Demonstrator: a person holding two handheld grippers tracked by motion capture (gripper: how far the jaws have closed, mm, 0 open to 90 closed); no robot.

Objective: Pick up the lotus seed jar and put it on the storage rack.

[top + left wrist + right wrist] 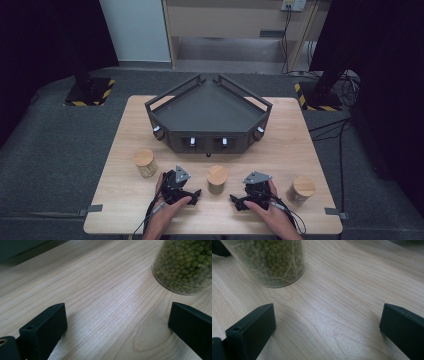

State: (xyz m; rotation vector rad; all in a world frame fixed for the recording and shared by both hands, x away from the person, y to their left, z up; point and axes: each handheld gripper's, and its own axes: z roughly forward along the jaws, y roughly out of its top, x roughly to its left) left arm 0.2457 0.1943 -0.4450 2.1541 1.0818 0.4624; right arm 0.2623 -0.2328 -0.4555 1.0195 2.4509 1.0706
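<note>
Three clear jars with round wooden lids stand on the wooden table [125, 200]: a left jar [145, 163], a middle jar [217, 179] and a right jar [300, 190]. The middle jar holds green beans [185, 265] [269, 260]. My left gripper [196, 196] [117, 315] lies low on the table just left of this jar, pointing at it, jaws open and wide apart with bare wood between them. From the jar's right, my right gripper [236, 202] [327, 315] faces it the same way, open and holding nothing. Neither gripper touches the jar.
A dark grey five-sided tray [165, 107] with raised rails and small white-tipped knobs on its front fills the table's middle and back. Both hands rest near the front edge [210, 231]. Black stands and cables sit on the floor at both sides.
</note>
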